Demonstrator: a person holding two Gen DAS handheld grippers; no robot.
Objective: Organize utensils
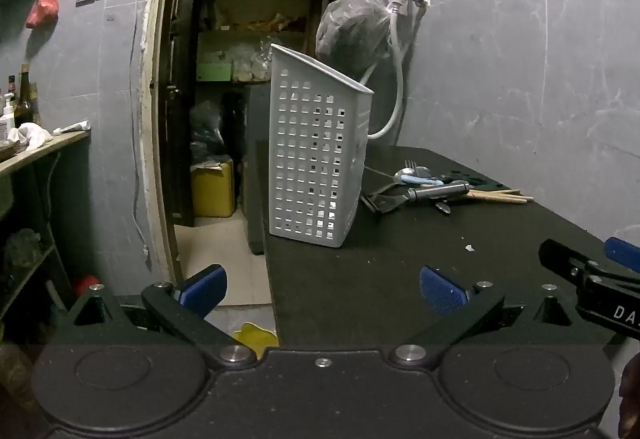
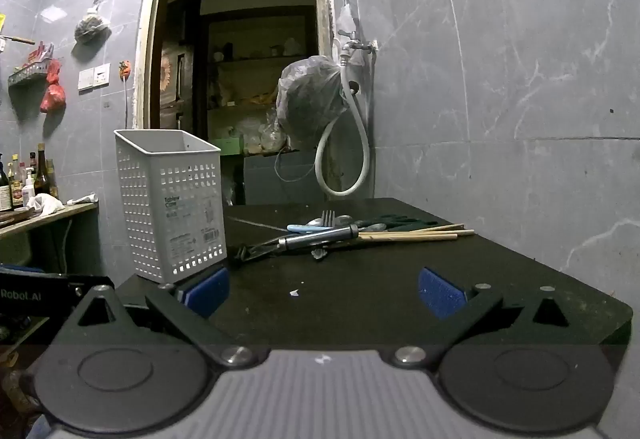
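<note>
Setting: A dark, matte table (image 2: pixel 360 303) is seen against a grey tiled wall, with an open doorway to a storeroom behind.

Holder: One white perforated plastic utensil basket (image 2: pixel 172 199) is stood upright at the table's left edge, near the doorway; nothing can be seen inside it.

Utensils: A loose heap is left on the far middle of the table, to the right of the basket and apart from it.

Count: One metal fork (image 2: pixel 328 218), one pale blue plastic handle (image 2: pixel 298 228), one long steel-handled tool (image 2: pixel 320 237) and a bundle of wooden chopsticks (image 2: pixel 412 233) are made out. At least two spoon bowls are glimpsed; the chopsticks cannot be counted exactly, nor the dark pieces under the pile.

Left gripper (image 1: pixel 322 289): Its blue-padded fingers (image 1: pixel 440 291) are spread wide and empty, held low over the near left table edge, facing the basket.

Right gripper (image 2: pixel 322 291): Its jaws are likewise spread fully, nothing between them, aimed at the heap from the near side.

Stage: No utensil appears to have been lifted yet; sorting is judged to be at its start.

Risks: The tall, light basket could be tipped or pushed off the nearby left edge if it is knocked by a gripper or loaded from one side. Overlapping utensils could be dragged along when one is pulled, and the round chopsticks could be rolled off the table. Thin, flat handles could be slipped from wide pads.
</note>
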